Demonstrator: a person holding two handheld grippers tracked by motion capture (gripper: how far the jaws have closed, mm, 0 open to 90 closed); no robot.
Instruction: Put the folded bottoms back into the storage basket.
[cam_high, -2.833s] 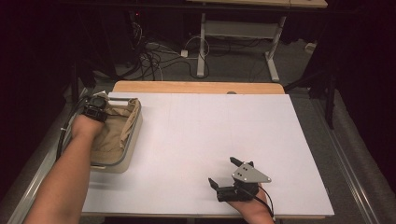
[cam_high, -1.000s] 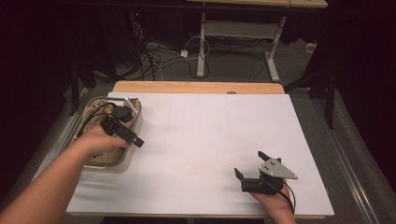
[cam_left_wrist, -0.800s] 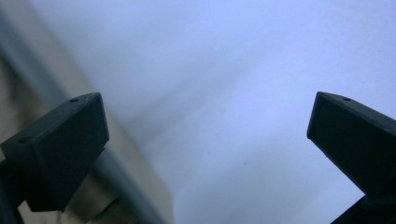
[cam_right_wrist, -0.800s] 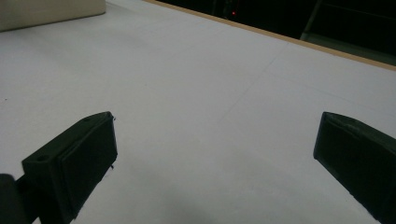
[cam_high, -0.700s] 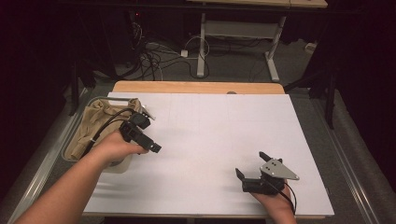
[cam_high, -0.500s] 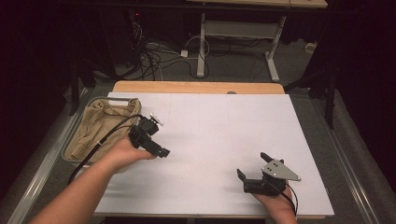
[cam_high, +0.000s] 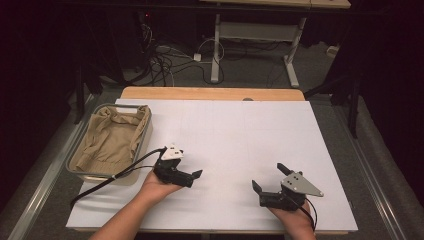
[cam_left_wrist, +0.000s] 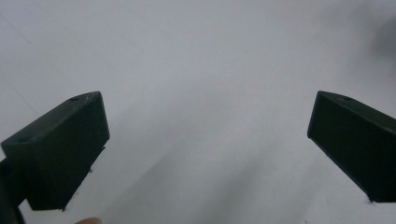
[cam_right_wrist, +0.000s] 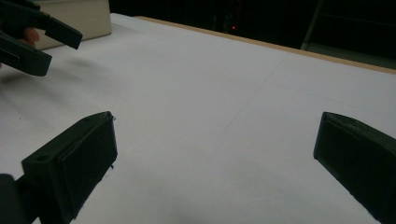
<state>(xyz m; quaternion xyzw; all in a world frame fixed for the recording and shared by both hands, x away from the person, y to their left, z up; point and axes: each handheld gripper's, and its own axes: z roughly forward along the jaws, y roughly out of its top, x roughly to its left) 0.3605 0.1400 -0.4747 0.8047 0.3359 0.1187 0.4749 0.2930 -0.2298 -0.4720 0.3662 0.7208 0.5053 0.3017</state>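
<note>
Left gripper (cam_high: 192, 176) is hovering low over the white tabletop (cam_high: 225, 130), jaws apart w/ nothing between; its own view is showing bare white surface between the jaws. Right gripper (cam_high: 269, 180) is sitting near the front edge, well apart from the left, jaws also spread wide & empty. Tan cloth (cam_high: 112, 140) is lying bunched in a clear bin (cam_high: 75, 162) at the tabletop's left edge, just beside the left hand. No readable writing anywhere. Right gripper view is catching the left gripper's jaws in its top-left corner.
</note>
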